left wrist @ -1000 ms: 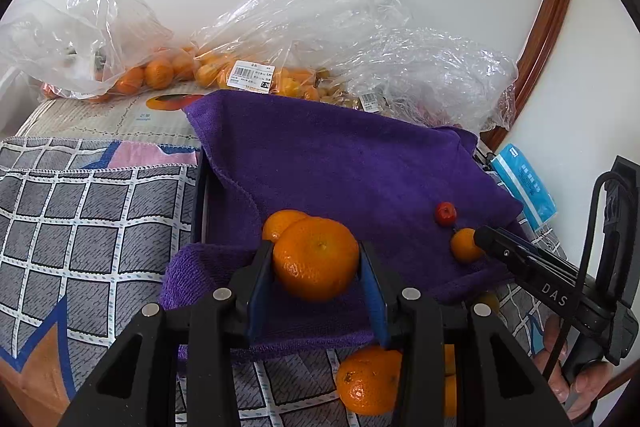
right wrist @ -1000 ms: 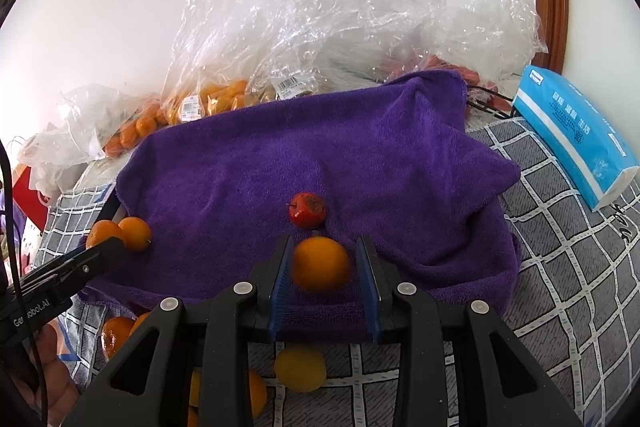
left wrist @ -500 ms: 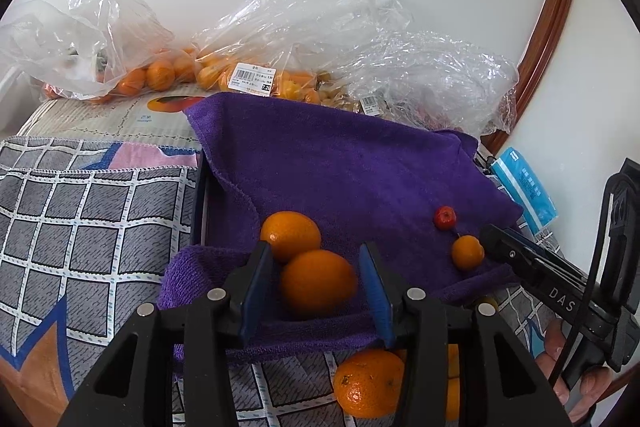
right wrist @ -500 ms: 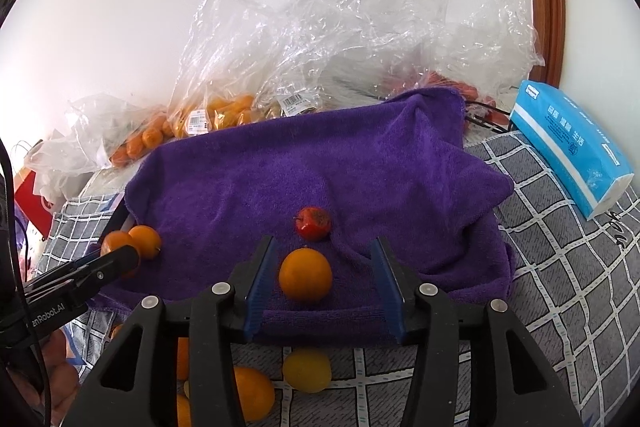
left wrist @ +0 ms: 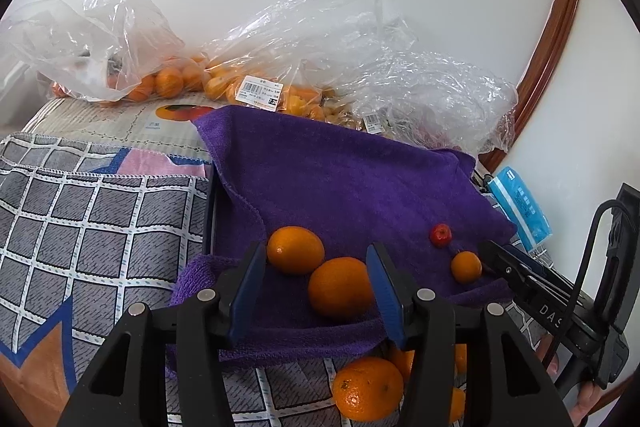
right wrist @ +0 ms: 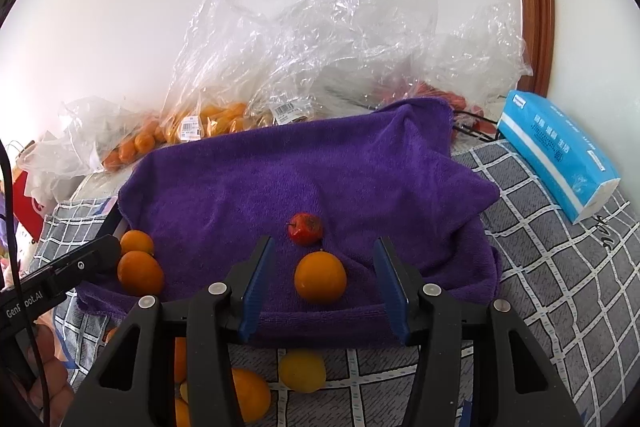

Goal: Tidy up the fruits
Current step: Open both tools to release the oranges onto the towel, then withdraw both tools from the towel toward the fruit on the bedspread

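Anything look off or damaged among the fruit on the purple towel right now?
One thing: the small red fruit beside the small orange on the purple towel has dark blotches on its skin, possibly bruising or rot. The oranges look sound.

Both cameras sit close above the near edge of the purple towel [left wrist: 352, 179], each looking forward and downward along its own gripper's fingers toward the wall behind the towel. The left view looks from the towel's left end, the right view [right wrist: 304, 171] from nearer its middle. Both share the towel, and each shows the other gripper at its frame edge.
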The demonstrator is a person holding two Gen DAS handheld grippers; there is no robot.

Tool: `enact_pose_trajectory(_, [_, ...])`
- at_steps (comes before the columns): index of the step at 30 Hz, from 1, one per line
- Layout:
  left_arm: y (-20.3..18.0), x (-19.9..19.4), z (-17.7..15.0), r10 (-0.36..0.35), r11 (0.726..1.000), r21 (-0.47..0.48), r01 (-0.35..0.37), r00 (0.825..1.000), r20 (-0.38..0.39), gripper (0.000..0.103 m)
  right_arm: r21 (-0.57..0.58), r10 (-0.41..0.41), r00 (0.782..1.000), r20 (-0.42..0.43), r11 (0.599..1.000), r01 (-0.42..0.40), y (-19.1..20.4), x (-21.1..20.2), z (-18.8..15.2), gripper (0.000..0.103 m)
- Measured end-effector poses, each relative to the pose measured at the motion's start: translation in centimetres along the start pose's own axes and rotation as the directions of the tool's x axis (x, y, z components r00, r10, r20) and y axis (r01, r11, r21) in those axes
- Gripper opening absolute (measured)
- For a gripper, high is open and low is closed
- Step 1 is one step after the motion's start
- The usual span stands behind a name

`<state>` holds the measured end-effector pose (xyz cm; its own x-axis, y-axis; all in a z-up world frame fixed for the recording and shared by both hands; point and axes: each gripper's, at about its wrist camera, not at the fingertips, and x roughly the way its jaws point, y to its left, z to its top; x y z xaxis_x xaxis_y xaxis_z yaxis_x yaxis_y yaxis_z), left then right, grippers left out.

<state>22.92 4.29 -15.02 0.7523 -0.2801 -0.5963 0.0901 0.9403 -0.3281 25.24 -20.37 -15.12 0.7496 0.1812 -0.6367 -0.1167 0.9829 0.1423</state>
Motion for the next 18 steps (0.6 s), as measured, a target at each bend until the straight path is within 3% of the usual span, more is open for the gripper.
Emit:
enact_pose_trajectory(13, [-0.4, -1.0, -0.2, 0.047, 0.999, 0.013, -0.048, 0.997, 0.064, 0.050, -0.057, -0.020, 0.996, 0.092, 0.998, 0.025, 1.4, -1.8, 0.0, 0.054])
enact_pose_trajectory(18, [-0.5, -1.5, -0.2, 0.068, 0.998, 0.008, -0.069, 0.994, 0.086, 0.050, -0.034, 0.006, 1.000, 0.024, 0.999, -0.005, 1.5, -1.7, 0.2, 0.055])
